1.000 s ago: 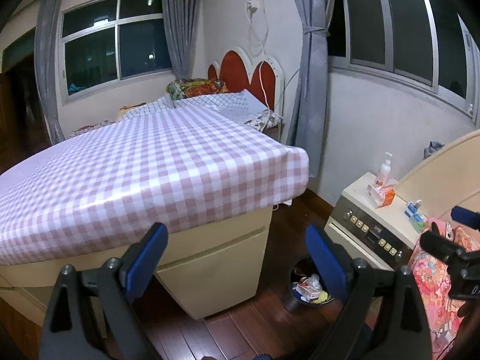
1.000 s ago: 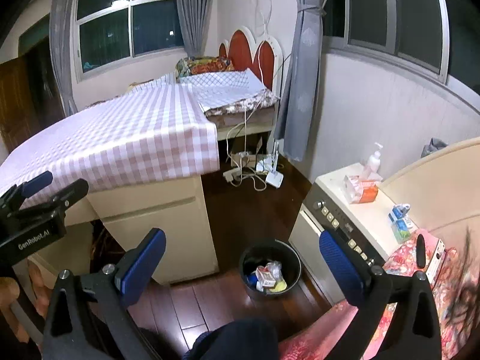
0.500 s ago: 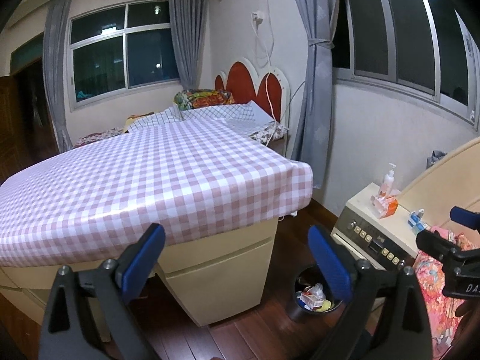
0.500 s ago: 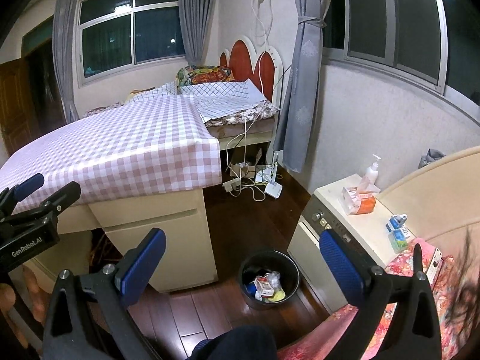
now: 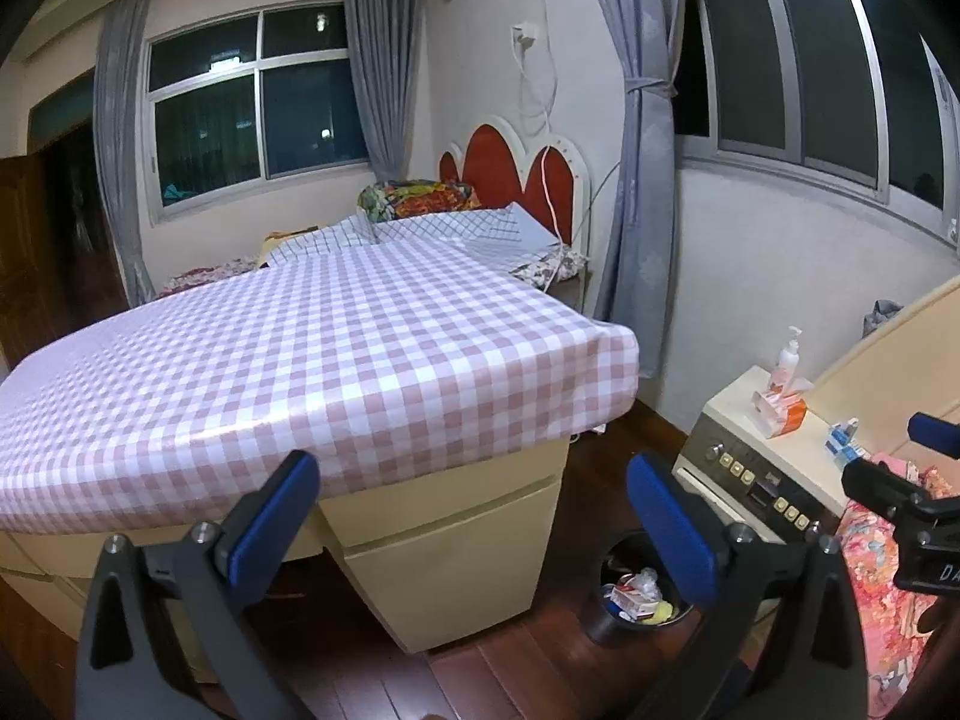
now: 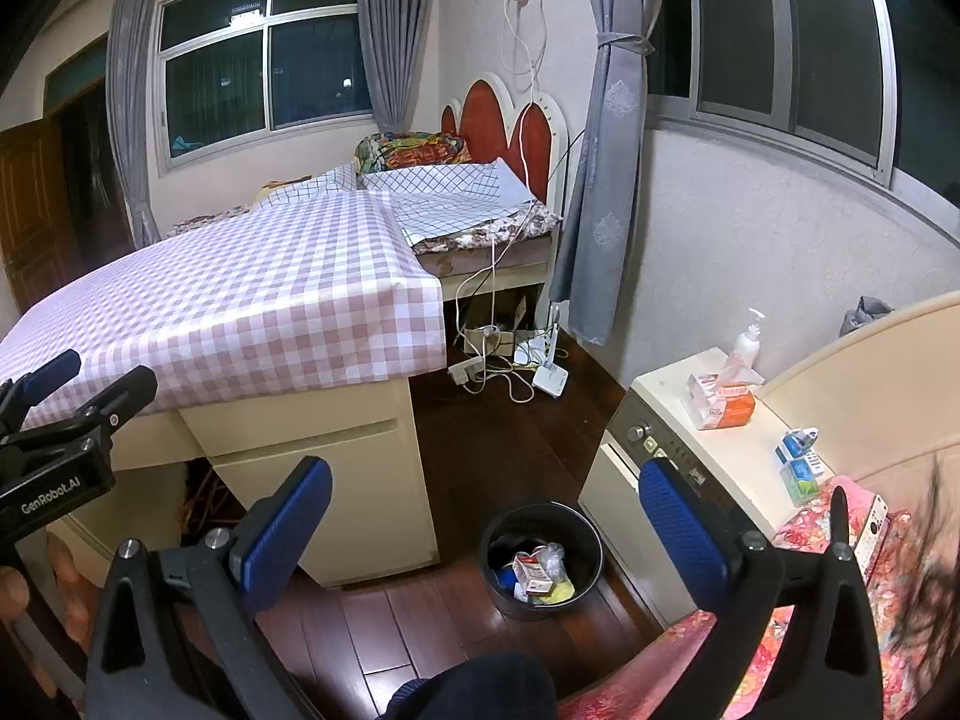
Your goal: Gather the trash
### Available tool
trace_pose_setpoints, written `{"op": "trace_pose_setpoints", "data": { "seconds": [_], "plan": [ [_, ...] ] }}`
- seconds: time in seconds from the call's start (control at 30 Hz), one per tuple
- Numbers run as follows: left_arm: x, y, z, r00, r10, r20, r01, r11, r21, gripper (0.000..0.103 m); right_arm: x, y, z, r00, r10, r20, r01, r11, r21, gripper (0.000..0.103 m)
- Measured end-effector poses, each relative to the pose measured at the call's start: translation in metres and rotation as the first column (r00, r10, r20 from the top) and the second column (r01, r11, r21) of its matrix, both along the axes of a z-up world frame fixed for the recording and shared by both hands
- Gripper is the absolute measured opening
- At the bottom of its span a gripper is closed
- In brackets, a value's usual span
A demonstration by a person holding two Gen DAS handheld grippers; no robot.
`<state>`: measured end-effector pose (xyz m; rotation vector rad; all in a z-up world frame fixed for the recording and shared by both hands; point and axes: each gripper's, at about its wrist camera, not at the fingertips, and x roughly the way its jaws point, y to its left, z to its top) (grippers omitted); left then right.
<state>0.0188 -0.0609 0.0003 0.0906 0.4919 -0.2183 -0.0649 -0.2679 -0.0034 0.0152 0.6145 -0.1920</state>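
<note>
Hanging above a dark wooden floor point(image 6: 468, 450), both grippers are held with fingers spread wide and nothing between them. The left gripper point(image 5: 474, 516) looks across a bench point(image 5: 456, 534) covered with a pink-and-white checked cloth point(image 5: 300, 354); the right gripper point(image 6: 486, 528) faces the same bench from further to the side, and the left gripper's black frame shows at the left edge of its view. A round black bin point(image 6: 540, 558) stands on the floor between the bench's cream cabinet point(image 6: 336, 492) and a low cream cabinet with a row of knobs point(image 6: 708, 420). Trash point(image 6: 537, 576) already lies inside the bin: a small carton, a crumpled clear wrapper and something yellow. In the left wrist view the bin point(image 5: 636, 594) is partly hidden behind the right-hand finger point(image 5: 672, 528). On the low cabinet sit a pump bottle point(image 6: 747, 339), an orange tissue pack point(image 6: 720, 402) and small blue boxes point(image 6: 798, 462). A tangle of white cables and a power strip point(image 6: 510, 360) lies on the floor beside a grey curtain point(image 6: 606, 180), beyond the bench's far end
</note>
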Motion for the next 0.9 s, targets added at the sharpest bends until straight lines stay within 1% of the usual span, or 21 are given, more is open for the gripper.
{"op": "trace_pose_setpoints", "data": {
  "seconds": [0.3, 0.9],
  "plan": [
    [0.0007, 0.0001, -0.0012, 1.000, -0.003, -0.008, 0.003, 1.000, -0.013, 0.103, 0.0012, 0.0002, -0.0019, 1.000, -0.004, 0.001, 0.004, 1.000, 0.001, 0.103],
    [-0.0007, -0.0033, -0.0013, 1.000, -0.026, 0.000, 0.026, 1.000, -0.011, 0.103, 0.0015, 0.0000, -0.0034, 1.000, -0.006, 0.000, 0.006, 1.000, 0.005, 0.103]
  ]
}}
